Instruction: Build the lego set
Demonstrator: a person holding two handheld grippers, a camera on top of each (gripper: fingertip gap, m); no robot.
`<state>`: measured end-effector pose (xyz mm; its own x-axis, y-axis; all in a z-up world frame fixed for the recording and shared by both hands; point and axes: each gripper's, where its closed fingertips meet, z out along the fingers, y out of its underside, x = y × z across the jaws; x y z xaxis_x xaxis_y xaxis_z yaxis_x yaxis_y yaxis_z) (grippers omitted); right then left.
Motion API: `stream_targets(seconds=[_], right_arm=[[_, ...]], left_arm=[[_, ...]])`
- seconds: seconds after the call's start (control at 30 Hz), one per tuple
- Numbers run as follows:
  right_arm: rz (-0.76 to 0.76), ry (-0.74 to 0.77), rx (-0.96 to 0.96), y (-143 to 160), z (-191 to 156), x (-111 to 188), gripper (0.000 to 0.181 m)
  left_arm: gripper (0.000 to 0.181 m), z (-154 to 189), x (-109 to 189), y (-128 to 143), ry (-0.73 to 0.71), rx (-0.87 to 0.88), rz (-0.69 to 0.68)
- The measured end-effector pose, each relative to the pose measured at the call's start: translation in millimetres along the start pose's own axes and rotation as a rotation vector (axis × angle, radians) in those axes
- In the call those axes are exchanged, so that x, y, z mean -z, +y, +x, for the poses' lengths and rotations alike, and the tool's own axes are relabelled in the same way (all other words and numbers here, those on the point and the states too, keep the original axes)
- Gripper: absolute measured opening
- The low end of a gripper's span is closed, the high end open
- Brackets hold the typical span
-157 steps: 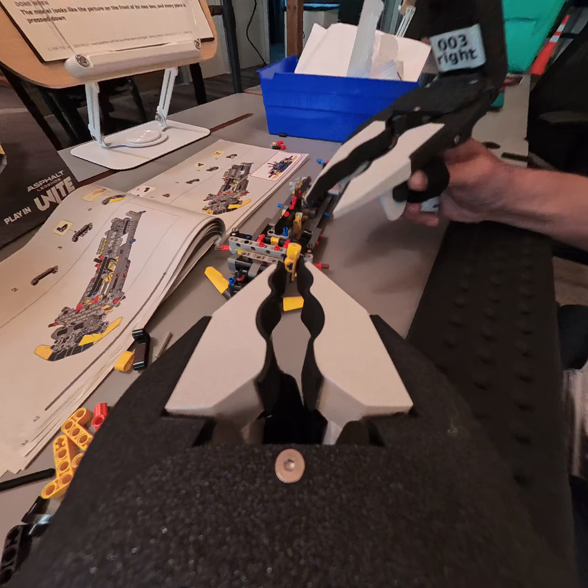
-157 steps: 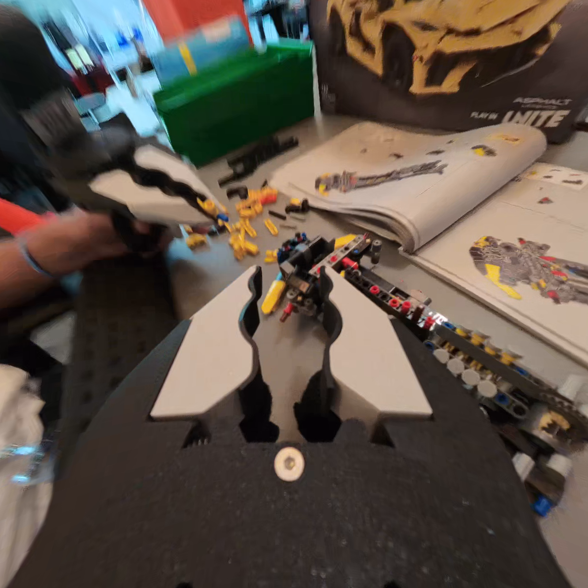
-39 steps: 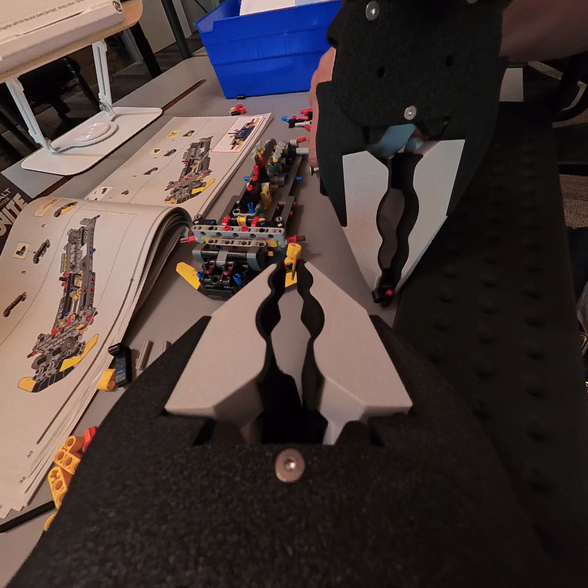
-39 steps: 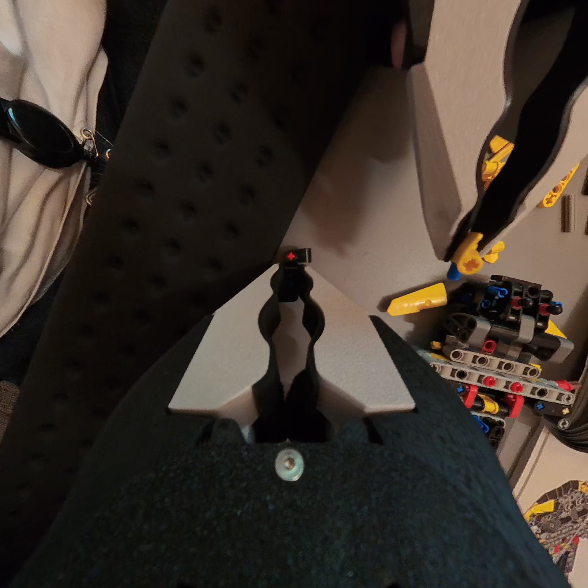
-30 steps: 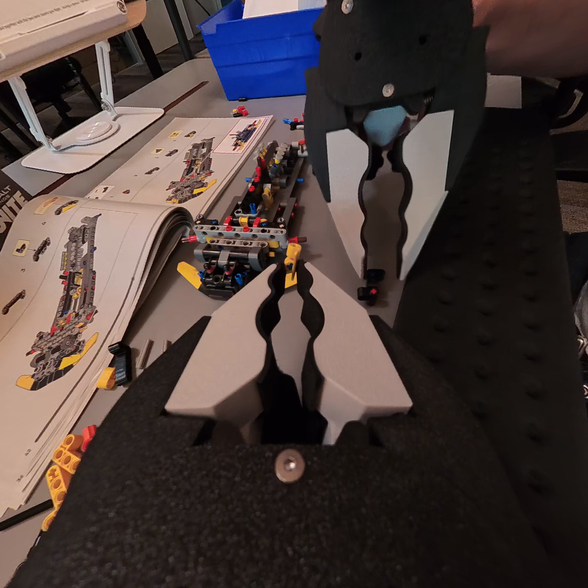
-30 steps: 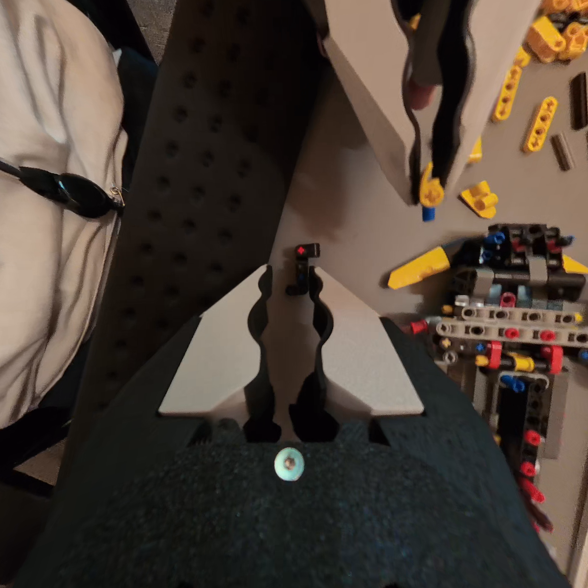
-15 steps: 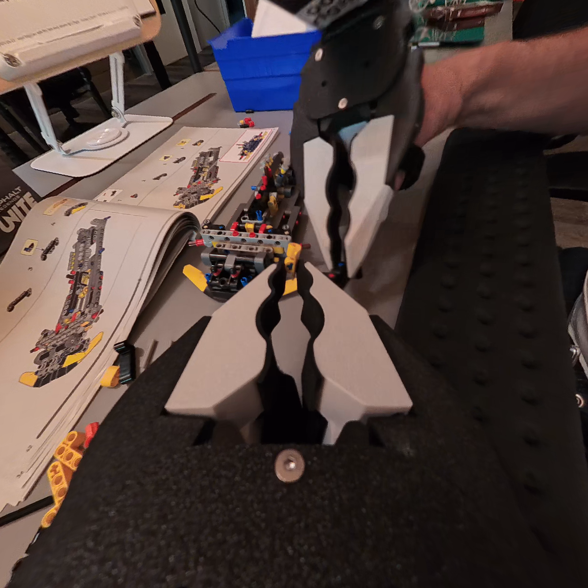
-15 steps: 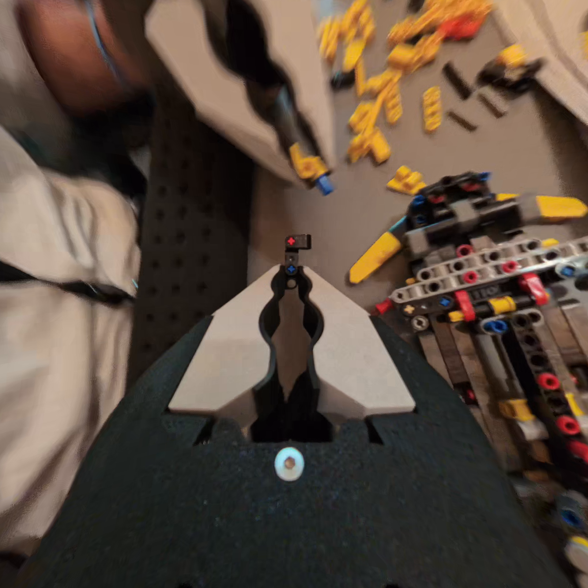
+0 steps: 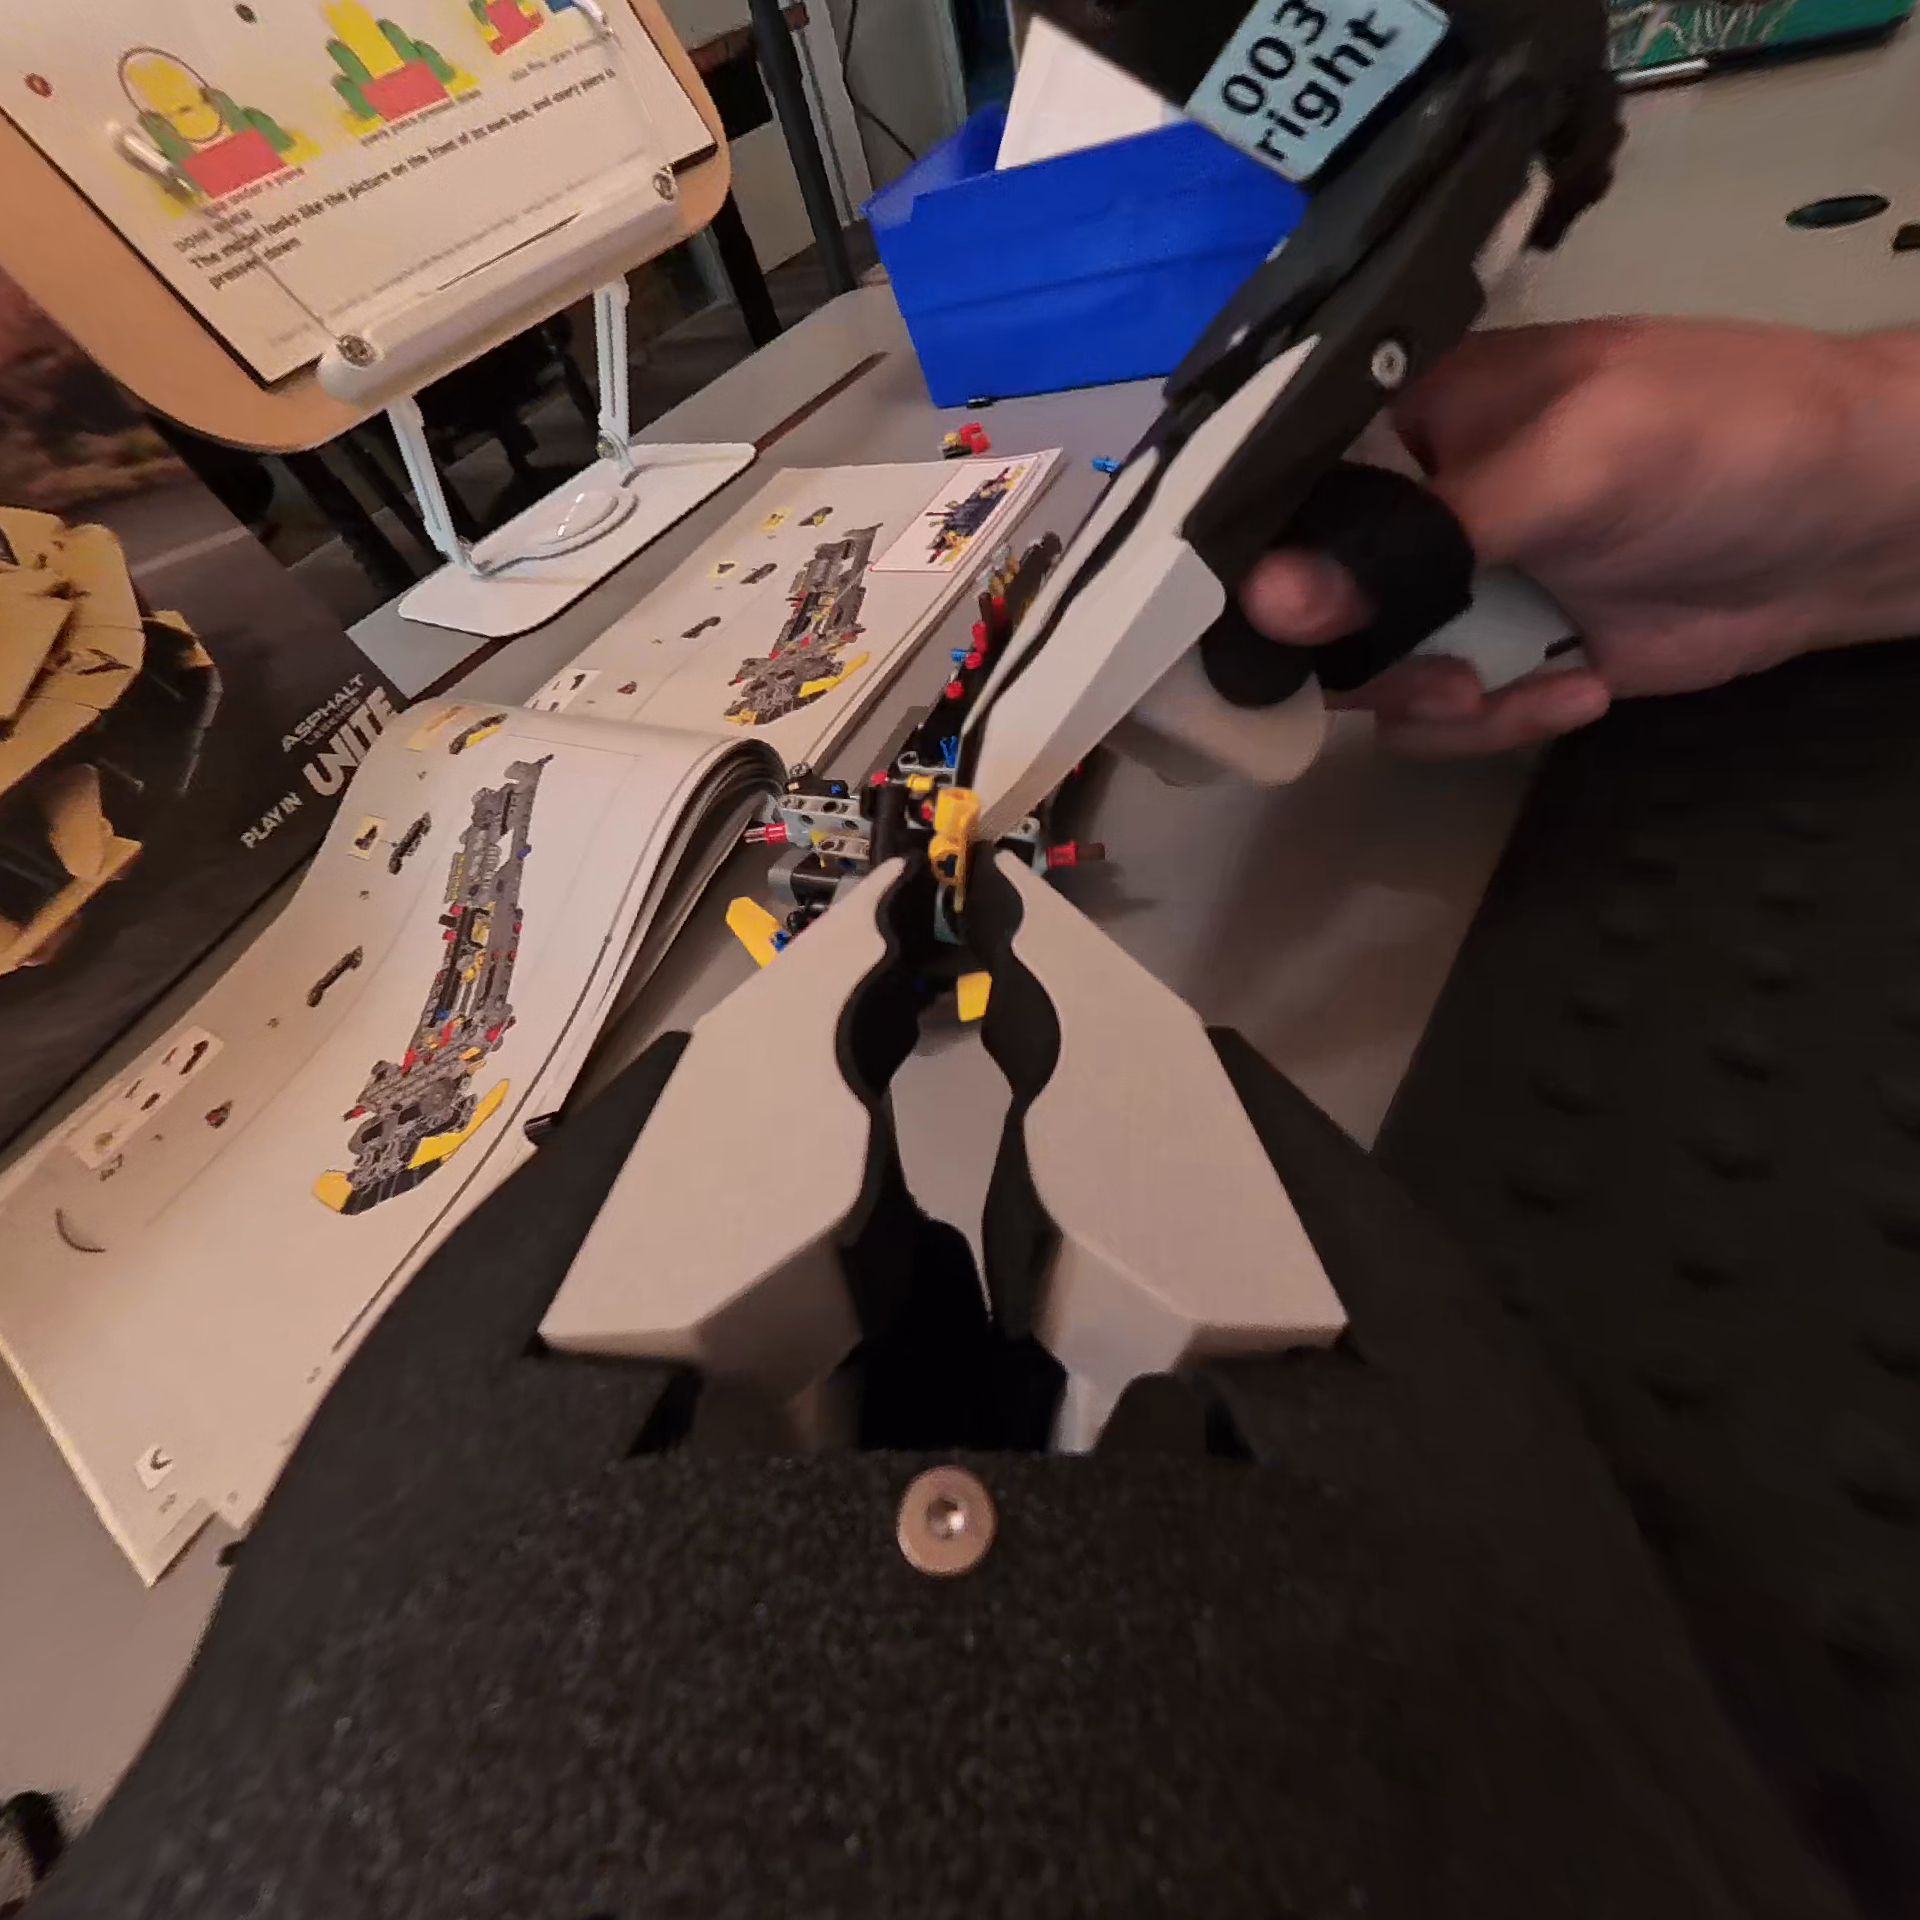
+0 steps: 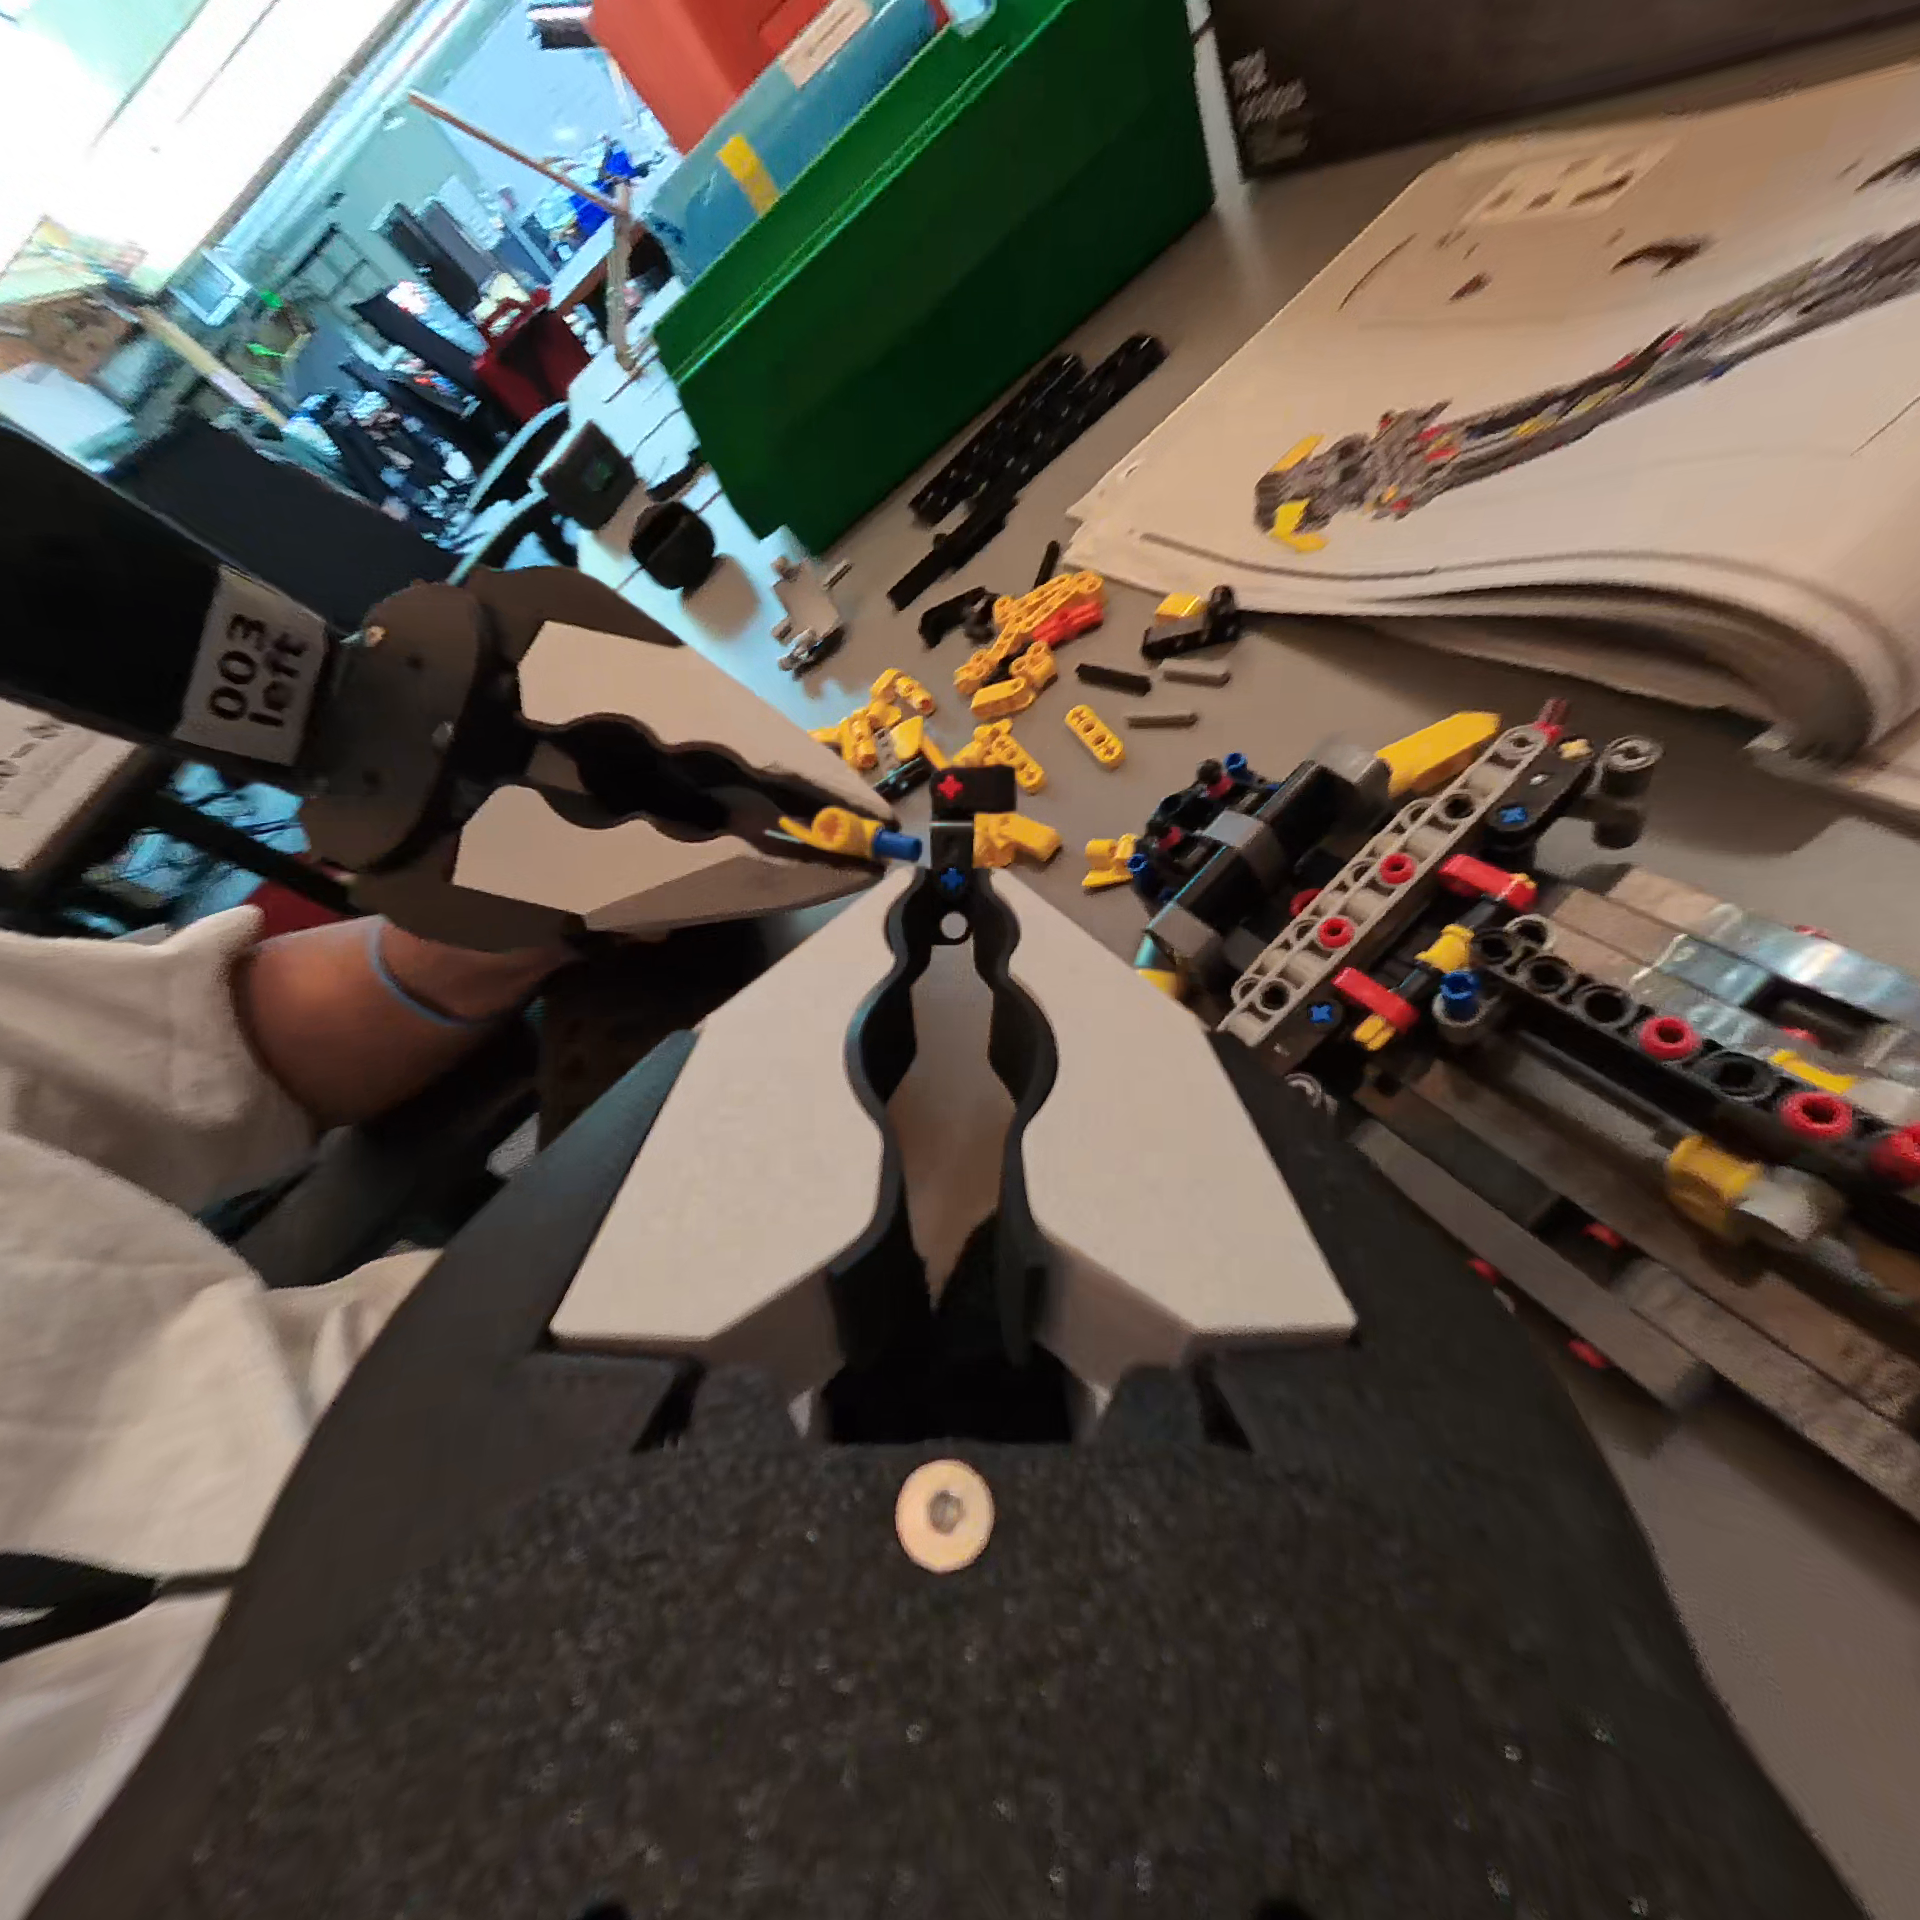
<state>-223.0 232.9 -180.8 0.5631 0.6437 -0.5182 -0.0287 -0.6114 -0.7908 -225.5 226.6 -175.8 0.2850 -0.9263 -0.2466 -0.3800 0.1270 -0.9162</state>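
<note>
Left gripper (image 9: pixel 948 871): fingers closed on a yellow connector (image 9: pixel 950 823) with a blue pin (image 10: pixel 896 844) at its tip. Right gripper (image 10: pixel 951 896): fingers closed on a black beam (image 10: pixel 954 883) topped by a black piece with a red cross (image 10: pixel 969 790). Blue pin just beside the black beam, contact not determinable. Both held clear above the grey table (image 10: pixel 1714 1621). Partly built car frame (image 10: pixel 1507 966) flat on the table, just right of the right gripper. Loose yellow pieces (image 10: pixel 997 707) scattered beyond the tips. Open instruction book (image 9: pixel 499 914) beside the frame. Green bin (image 10: pixel 935 281) and blue bin (image 9: pixel 1081 260) at far edges. Bare table near the front edge (image 9: pixel 1299 935).
</note>
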Motion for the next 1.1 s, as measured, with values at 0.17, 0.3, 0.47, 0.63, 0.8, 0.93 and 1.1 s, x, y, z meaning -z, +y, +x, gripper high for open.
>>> stream_targets(seconds=[0.17,0.3,0.47,0.63,0.8,0.93,1.1], right_arm=[[0.056,0.038,0.053,-7.4,-1.0,2.4,0.006],[0.098,-0.013,0.035,-11.0,-5.0,5.6,0.006],[0.063,-0.058,0.014,-7.3,-4.9,11.8,0.006],[-0.334,0.016,0.164,38.4,14.5,37.3,0.006],[-0.789,0.2,0.508,73.7,23.6,84.2,0.006],[-0.682,0.054,0.444,62.8,-13.5,68.1,0.006],[-0.564,0.078,0.427,48.4,-11.1,45.2,0.006]], left_arm=[[0.004,-4.2,-3.6,-10.0,-0.018,0.082,0.043],[0.005,-5.5,-2.0,-14.8,-0.027,0.076,0.076],[0.005,-6.6,-0.3,-16.2,-0.043,0.043,0.091],[0.005,2.0,-5.4,-5.9,0.036,0.051,0.05],[0.005,19.6,-14.9,3.7,0.103,-0.021,-0.015],[0.005,34.9,-13.0,-13.1,0.134,-0.077,0.062],[0.005,41.6,-16.9,-13.8,0.101,-0.153,0.043]])
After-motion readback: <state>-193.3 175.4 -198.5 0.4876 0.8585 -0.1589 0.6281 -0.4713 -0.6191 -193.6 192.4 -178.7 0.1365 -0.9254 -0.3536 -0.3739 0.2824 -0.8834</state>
